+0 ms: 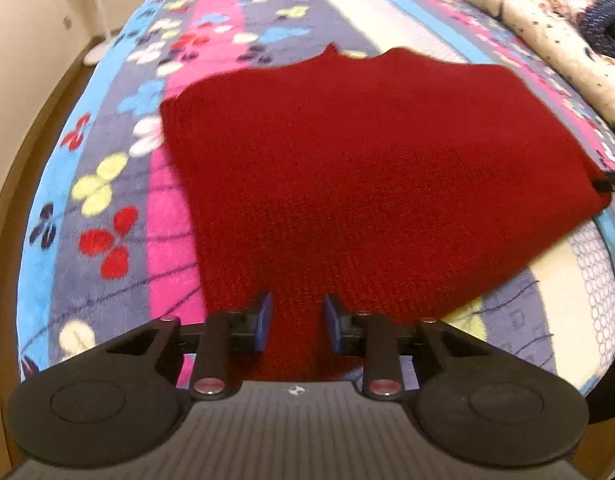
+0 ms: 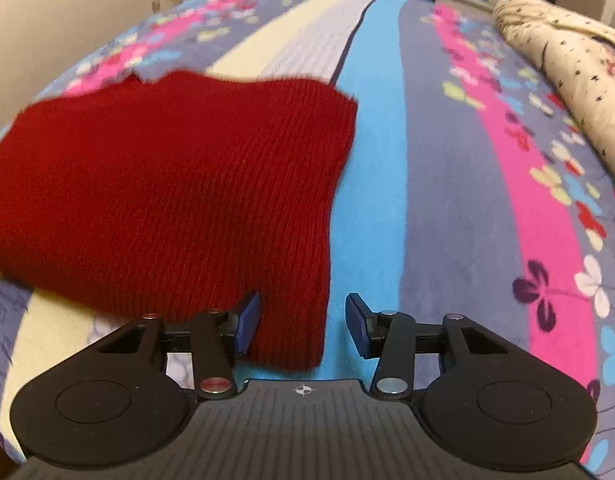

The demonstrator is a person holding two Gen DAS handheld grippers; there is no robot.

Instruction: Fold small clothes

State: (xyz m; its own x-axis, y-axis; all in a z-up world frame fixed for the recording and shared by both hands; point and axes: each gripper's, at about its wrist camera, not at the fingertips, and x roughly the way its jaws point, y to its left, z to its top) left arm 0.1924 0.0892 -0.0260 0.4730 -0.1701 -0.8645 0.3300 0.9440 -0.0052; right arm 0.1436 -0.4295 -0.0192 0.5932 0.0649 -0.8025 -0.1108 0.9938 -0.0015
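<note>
Our left gripper and right gripper gape, holding nothing, over the red knit's six-o'clock edge.

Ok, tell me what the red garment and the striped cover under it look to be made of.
Red garment: knitted yarn, probably wool or acrylic; matte, with fine ribbed rows running across its surface. Striped cover: plush fleece, likely synthetic; soft fuzzy nap, printed flowers with blurred edges. Fibre content can't be confirmed from looks alone.
</note>
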